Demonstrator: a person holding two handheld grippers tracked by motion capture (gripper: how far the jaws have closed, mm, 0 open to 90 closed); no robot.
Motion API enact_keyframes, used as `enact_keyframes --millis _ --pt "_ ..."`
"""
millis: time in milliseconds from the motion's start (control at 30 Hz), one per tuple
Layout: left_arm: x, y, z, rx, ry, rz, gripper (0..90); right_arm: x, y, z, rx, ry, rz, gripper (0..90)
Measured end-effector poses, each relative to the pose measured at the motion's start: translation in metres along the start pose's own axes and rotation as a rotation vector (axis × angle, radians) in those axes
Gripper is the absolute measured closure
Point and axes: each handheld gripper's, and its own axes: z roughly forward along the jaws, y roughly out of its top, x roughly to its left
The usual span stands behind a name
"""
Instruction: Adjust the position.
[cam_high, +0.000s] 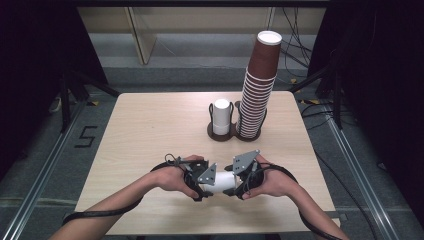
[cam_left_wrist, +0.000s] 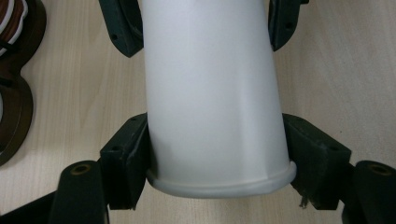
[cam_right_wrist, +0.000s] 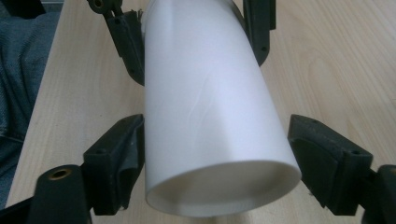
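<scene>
A white paper cup (cam_high: 220, 181) lies on its side just above the table's near edge, held between my two grippers. My left gripper (cam_high: 207, 186) is shut on it just behind the rolled rim (cam_left_wrist: 219, 184), both pads pressed into the wall. My right gripper (cam_high: 234, 184) straddles the opposite, rimless end (cam_right_wrist: 219, 186). There one pad (cam_right_wrist: 126, 154) touches the cup (cam_right_wrist: 210, 102) and the other pad (cam_right_wrist: 322, 158) stands a sliver off it, so this gripper is open. Each gripper view also shows the other gripper's fingers at the cup's far end.
A dark two-ring holder (cam_high: 222, 135) stands at the table's back middle. It carries an upturned white cup (cam_high: 221, 117) and a tall leaning stack of brown cups (cam_high: 257, 85). Bare wood table (cam_high: 145, 130) lies left. The holder (cam_left_wrist: 14, 116) shows beside my left gripper.
</scene>
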Motion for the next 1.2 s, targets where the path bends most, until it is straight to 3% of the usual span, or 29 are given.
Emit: enact_keyframes --millis 367,667,767,800,900,933,967,1067,1100,1167,1200 --pt "-0.001 0.003 0.001 -0.002 -0.007 0.011 28.8 0.001 0.001 0.002 0.009 0.033 -0.008 32.9" --pt "-0.002 0.004 0.002 -0.013 -0.014 0.012 27.8 0.001 -0.002 0.0 0.004 0.047 -0.033 34.8" --pt "-0.003 0.004 0.002 -0.023 -0.019 -0.016 21.9 0.002 -0.003 0.0 0.0 0.04 -0.055 34.8" --pt "-0.003 0.004 0.002 -0.02 -0.009 -0.025 15.2 0.002 -0.003 0.0 -0.009 0.037 -0.062 34.8" --pt "-0.003 0.001 0.002 -0.034 0.022 -0.054 8.0 0.002 -0.004 -0.003 -0.033 0.02 -0.064 34.7" --pt "-0.002 -0.001 0.0 -0.029 0.024 -0.044 4.6 0.001 -0.006 -0.004 -0.038 0.018 -0.061 34.7" --pt "-0.002 -0.002 0.0 -0.035 0.028 -0.047 3.7 0.0 -0.007 -0.006 -0.046 0.002 -0.08 34.6" --pt "-0.001 -0.006 -0.005 -0.059 0.046 -0.071 3.6 0.001 -0.013 -0.009 -0.055 -0.005 -0.053 34.5" --pt "0.0 -0.008 -0.007 -0.076 0.047 -0.079 3.6 -0.001 -0.015 -0.01 -0.071 -0.018 -0.079 34.5" --pt "0.001 -0.011 -0.01 -0.099 0.048 -0.092 3.9 0.001 -0.02 -0.014 -0.093 -0.026 -0.031 34.4" --pt "0.001 -0.013 -0.011 -0.126 0.051 -0.115 4.2 0.0 -0.023 -0.015 -0.114 -0.042 -0.041 34.3"
